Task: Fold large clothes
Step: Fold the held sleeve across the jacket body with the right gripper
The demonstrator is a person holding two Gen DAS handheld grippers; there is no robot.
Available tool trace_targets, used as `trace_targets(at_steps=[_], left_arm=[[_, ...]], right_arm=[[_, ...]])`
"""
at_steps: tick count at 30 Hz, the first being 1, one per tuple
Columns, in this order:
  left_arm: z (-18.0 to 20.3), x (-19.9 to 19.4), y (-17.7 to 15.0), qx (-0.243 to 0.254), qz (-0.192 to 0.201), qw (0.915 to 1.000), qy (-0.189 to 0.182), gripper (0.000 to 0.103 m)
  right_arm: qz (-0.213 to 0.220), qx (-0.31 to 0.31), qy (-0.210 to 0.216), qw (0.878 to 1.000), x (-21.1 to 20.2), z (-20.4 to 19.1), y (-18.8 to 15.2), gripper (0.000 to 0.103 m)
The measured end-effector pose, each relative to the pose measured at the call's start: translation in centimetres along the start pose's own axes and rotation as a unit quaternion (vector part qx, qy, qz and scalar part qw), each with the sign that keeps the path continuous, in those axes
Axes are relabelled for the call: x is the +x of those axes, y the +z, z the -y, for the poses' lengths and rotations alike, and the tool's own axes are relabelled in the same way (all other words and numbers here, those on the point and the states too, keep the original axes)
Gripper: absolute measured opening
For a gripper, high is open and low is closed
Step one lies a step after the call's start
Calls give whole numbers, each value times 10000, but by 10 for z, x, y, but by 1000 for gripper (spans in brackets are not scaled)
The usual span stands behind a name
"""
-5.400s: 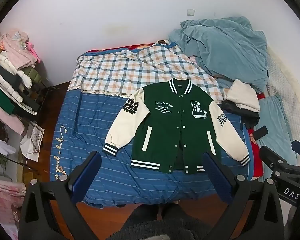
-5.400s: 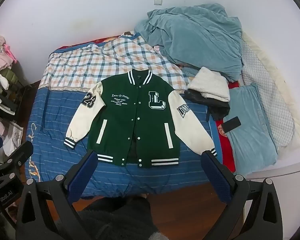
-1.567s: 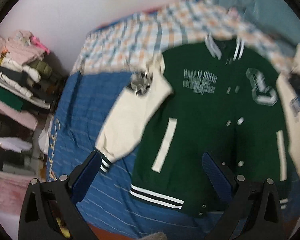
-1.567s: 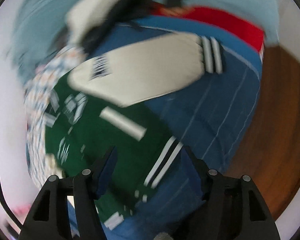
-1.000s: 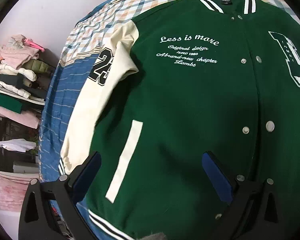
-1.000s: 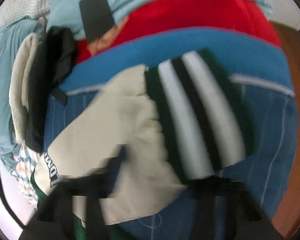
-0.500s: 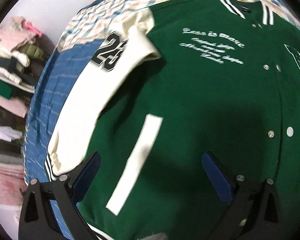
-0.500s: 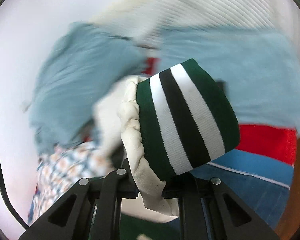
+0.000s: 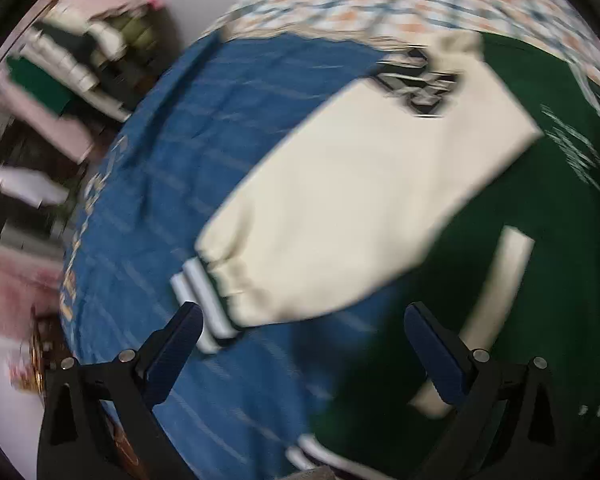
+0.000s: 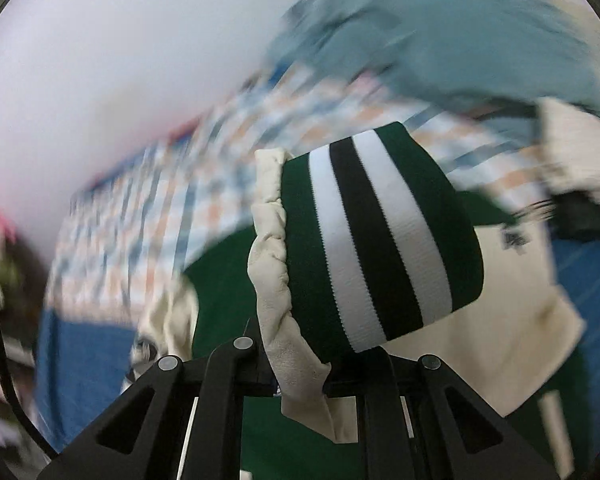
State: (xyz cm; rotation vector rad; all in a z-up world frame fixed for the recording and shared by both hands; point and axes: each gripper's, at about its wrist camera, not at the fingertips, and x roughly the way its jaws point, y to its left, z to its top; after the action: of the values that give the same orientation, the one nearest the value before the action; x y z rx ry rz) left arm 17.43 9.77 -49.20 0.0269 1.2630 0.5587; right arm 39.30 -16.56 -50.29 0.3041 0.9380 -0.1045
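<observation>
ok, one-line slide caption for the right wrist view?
Right gripper clamped on the jacket's cream sleeve just below its striped cuff, raised above the green jacket body.

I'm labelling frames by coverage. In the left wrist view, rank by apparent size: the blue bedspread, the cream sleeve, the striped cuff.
1. blue bedspread
2. cream sleeve, nearly as large, so that ranking is unsure
3. striped cuff, clearly smallest

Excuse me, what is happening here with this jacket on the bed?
A person is folding a green jacket on the bed. The right hand-held gripper is shut on the cream sleeve just behind its striped cuff, lifted above the jacket's green body. The left hand-held gripper is open above the other sleeve's cuff, gripping nothing.
</observation>
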Motion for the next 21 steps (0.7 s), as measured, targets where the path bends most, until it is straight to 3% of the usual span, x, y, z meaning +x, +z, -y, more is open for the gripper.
trace_targets(at_steps=[4,5,7,9,11,12,14,16,18,21], left_arm=[[-47,26,-5,-407,-303,9986,150,103],[-54,30,-7,-457,-395,9980,179,103],[-72,36,-15,-655,-579,9961,139,103],[-95,38,-26,-1000,-746,9922,-31,103],[-115,40,-35,-1308,-900,9867,-339,102],[-121,43,-39,-1469,-1005,9825,-545,102],[-125,53,-47,-1873,-1301,9676,-1087,102],[-117,66,-48,-2253,-1545,9469,-1696,102],[-105,87,-39,-2692,-1785,9149,-2420,102],[-92,113,-13,-3203,-1721,8874,-2835,91]], right_arm=[[-885,-871,-296,9918,72,-62,-71,18],[-1242,-1110,-307,9855,89,-69,-88,24],[-2031,-1239,183,9711,114,-72,-108,43],[-2077,-1221,620,9686,105,-64,-111,48],[-1961,-1036,1078,9691,70,-45,-108,61],[-1966,-883,1227,9688,57,-34,-106,63],[-1960,-494,1379,9696,21,0,-105,64],[-2022,-291,1258,9708,0,25,-100,64],[-2199,-102,1031,9700,-12,54,-104,64],[-2358,32,743,9690,-7,74,-112,64]])
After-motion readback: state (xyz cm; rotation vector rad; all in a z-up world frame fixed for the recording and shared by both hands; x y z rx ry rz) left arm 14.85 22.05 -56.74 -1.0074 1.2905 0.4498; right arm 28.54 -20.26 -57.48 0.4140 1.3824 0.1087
